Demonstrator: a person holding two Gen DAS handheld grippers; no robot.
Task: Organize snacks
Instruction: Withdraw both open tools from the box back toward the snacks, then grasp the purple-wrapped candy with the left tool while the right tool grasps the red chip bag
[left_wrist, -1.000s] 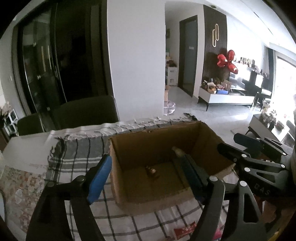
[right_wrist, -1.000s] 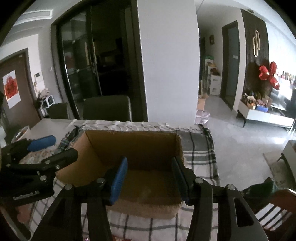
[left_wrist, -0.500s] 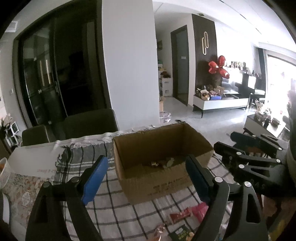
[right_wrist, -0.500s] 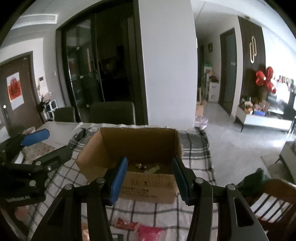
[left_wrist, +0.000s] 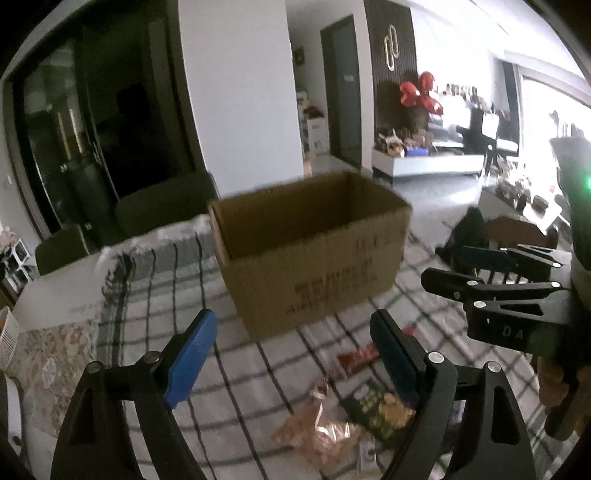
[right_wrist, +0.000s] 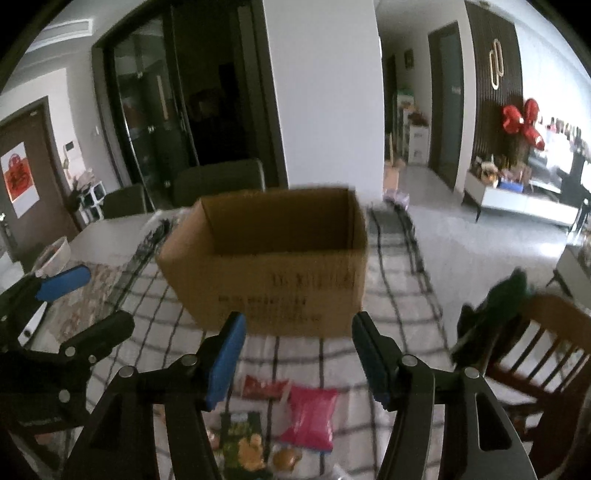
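Snack packets (right_wrist: 308, 417) lay on the checked cloth (right_wrist: 391, 254), near side of an open cardboard box (right_wrist: 273, 266). Both grippers, left (left_wrist: 293, 354) and right (right_wrist: 297, 354), hovered wide and empty. The packets looked light, crinkly, slippery; best pinched at an edge.

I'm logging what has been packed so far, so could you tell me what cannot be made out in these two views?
- Inside of the cardboard box: hidden by its front wall, both views.
- Print on the box: blurred, unreadable.
- Green packet: cut off by the bottom edge and the right gripper, right wrist view.
- Clear bag: contents blurred, left wrist view, below the open left gripper.
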